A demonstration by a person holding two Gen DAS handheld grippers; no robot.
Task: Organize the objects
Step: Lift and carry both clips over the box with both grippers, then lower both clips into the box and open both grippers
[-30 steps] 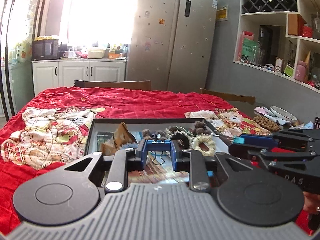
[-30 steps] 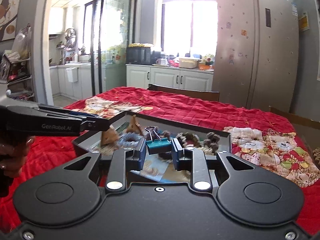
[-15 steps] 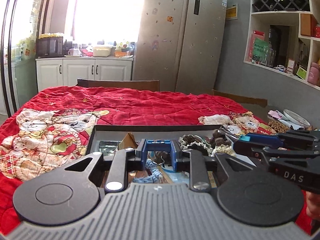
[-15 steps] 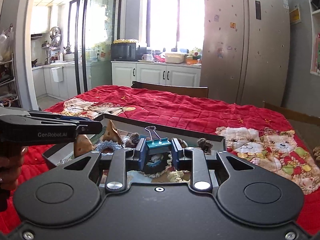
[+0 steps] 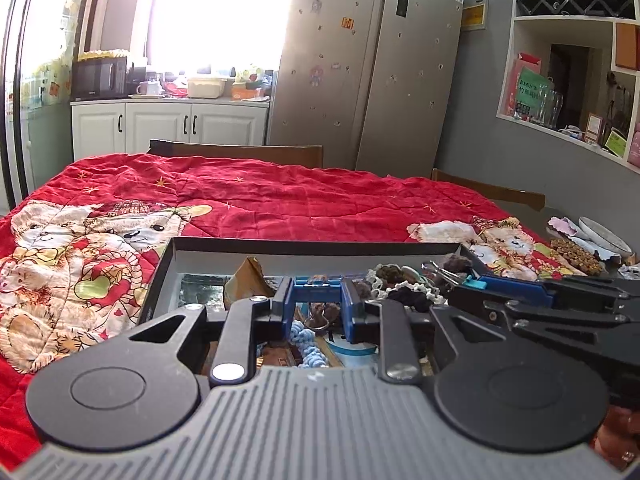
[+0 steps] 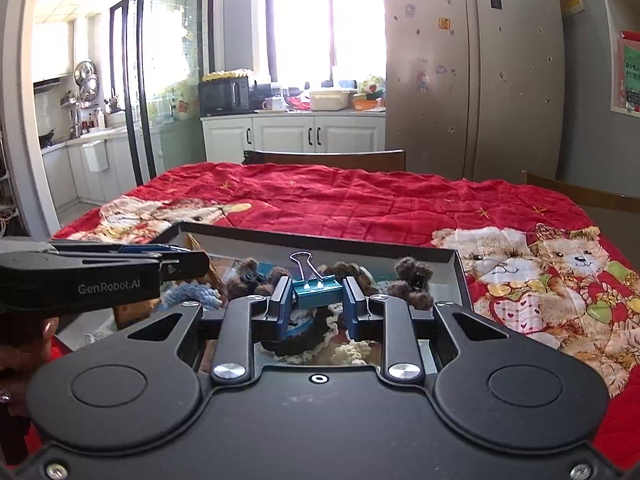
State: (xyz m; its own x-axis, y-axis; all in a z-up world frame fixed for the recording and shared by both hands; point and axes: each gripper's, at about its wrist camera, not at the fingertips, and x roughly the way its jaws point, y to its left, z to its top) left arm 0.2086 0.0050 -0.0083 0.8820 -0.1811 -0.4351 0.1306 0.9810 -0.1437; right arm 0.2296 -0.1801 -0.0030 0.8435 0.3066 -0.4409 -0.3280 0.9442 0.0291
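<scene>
Binder clips sit pinched between both jaws: teal clip [image 6: 318,295] right, blue clip [image 5: 318,285] left.

**Red quilt, teal clip, blue fingers**

A red quilt [image 6: 360,200] printed with cream teddy bears lies under a black-rimmed tray [image 6: 320,242]. A teal binder clip [image 6: 316,292] sits between blue fingers [image 6: 282,308]; light-blue yarn [image 5: 308,344] and brown pompoms [image 6: 414,276] fill the tray.

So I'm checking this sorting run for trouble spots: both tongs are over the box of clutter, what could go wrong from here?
1. The right tongs pinch the teal binder clip only by its sides; it may twist or slip out.
2. The box is crowded with furry scrunchies, so a dropped clip could bury itself or snag.
3. The left tongs are close beside the right, so they might bump.
</scene>
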